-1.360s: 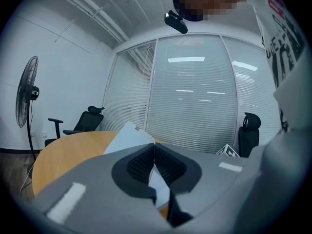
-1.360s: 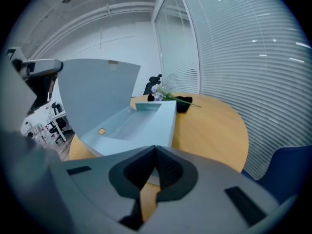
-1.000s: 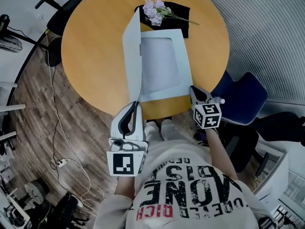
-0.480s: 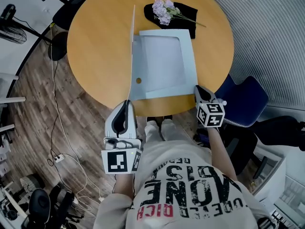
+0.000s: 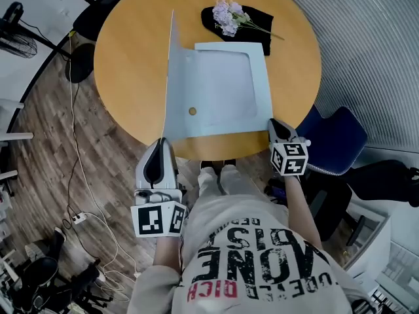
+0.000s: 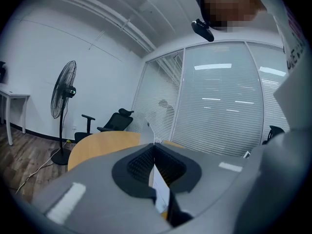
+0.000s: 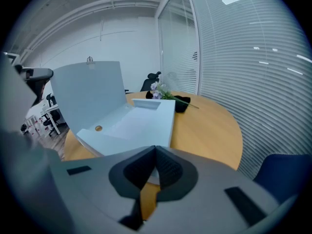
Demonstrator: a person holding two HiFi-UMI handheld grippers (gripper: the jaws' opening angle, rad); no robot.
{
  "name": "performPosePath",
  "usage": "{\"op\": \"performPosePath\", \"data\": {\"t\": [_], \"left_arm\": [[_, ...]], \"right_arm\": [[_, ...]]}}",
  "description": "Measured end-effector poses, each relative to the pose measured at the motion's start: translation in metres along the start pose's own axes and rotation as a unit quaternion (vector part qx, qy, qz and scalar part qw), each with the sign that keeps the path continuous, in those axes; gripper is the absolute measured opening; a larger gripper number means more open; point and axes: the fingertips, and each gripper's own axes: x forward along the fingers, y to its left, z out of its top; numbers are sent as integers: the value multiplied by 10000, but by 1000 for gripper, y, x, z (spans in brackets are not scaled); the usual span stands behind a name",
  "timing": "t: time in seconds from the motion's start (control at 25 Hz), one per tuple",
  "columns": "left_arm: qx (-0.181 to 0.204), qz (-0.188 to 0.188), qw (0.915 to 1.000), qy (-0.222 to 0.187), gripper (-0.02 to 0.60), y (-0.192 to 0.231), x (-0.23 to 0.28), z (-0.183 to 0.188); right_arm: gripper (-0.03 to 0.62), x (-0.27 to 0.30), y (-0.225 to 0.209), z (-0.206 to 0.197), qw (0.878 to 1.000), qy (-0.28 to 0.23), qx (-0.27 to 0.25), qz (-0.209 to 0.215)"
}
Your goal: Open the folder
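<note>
Pale blue folder (image 5: 222, 90) lies on the round wooden bench (image 5: 131, 57) in the head view. Its cover (image 5: 169, 84) stands up on the left. The big shirt (image 5: 262, 260) letters are upside down and hard to read.

Left gripper view: the left tool (image 6: 155, 152) pinches the cover's thin near edge.

Right gripper view: the right tool (image 7: 155, 152) pinches the folder's near right corner.

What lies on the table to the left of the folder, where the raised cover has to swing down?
Nothing visible. The left gripper holds the cover upright; the table left of the folder is bare wood. The flowers and black cloth lie at the folder's far right corner, outside that path.
</note>
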Motion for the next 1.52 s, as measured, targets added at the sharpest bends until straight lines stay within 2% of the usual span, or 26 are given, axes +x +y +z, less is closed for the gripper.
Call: {"op": "performPosePath", "data": {"t": [0.28, 0.6, 0.72, 1.16, 1.4, 1.52], "left_arm": [[-134, 173, 9998, 42, 12, 23, -5, -2], [-351, 520, 9979, 152, 14, 58, -11, -11], [-312, 704, 9968, 218, 14, 73, -16, -17], [-278, 1349, 9891, 526, 18, 114, -25, -47], [-411, 1603, 9839, 667, 21, 139, -27, -60], [-644, 1746, 9801, 692, 23, 149, -29, -71]], "right_arm": [[12, 3, 9, 2, 9998, 85, -180, -88], [12, 3, 6, 2, 9997, 15, 126, -205], [12, 2, 7, 2, 9997, -11, 154, -202], [12, 2, 5, 2, 9998, -43, 57, -182], [12, 0, 5, 2, 9998, -38, 95, -168], [12, 0, 2, 1, 9998, -59, 86, -141]]}}
